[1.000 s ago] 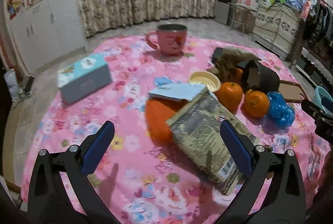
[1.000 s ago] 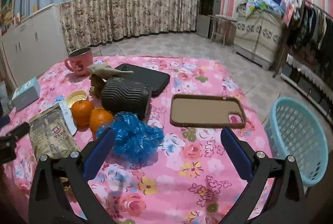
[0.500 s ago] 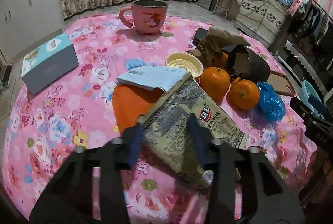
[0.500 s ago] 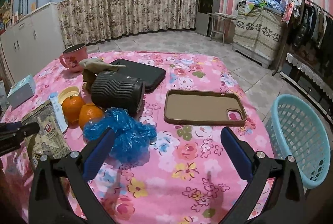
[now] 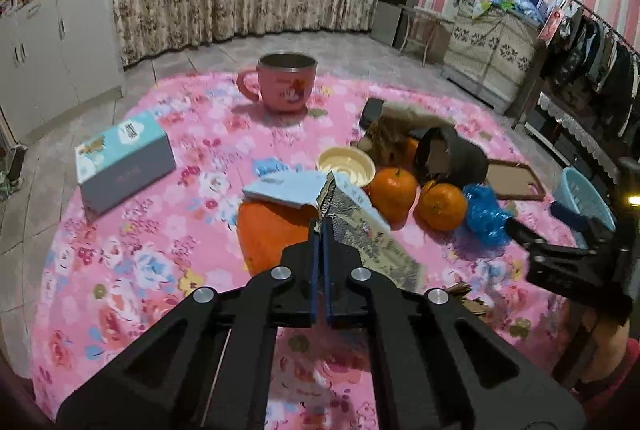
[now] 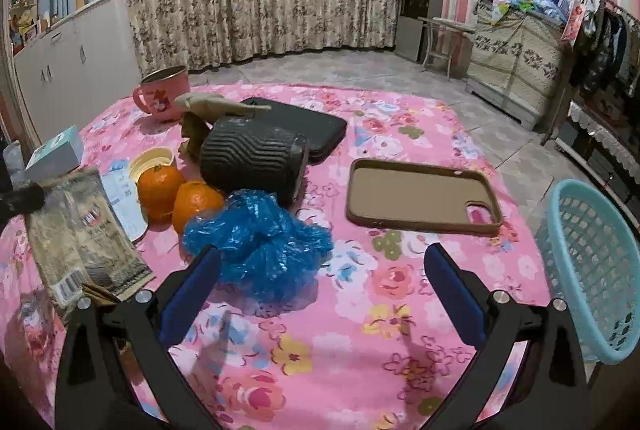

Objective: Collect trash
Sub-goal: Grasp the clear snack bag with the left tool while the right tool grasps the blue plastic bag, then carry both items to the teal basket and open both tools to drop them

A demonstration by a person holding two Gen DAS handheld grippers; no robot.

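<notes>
My left gripper (image 5: 321, 230) is shut on the edge of an empty snack bag (image 5: 368, 234), grey-gold with print, and holds it tilted above the pink floral table. The bag also shows in the right wrist view (image 6: 80, 230), with the left gripper's tip (image 6: 20, 198) at its top. A crumpled blue plastic bag (image 6: 256, 238) lies just ahead of my right gripper (image 6: 320, 270), which is open and empty, its left finger beside the bag. A light blue basket (image 6: 592, 270) stands off the table's right edge.
Two oranges (image 6: 176, 194), a yellow lid (image 5: 346, 166), an orange mat (image 5: 272, 230) and a white paper (image 5: 288, 186) lie around the snack bag. A black ribbed cup (image 6: 252, 158), brown phone case (image 6: 420, 196), pink mug (image 5: 286, 82), tissue box (image 5: 124, 158) and black pouch (image 6: 304, 126) also sit on the table.
My left gripper closed from wide open onto the snack bag's edge and lifted it. The right gripper stayed open and shifted slightly toward the blue plastic bag.
</notes>
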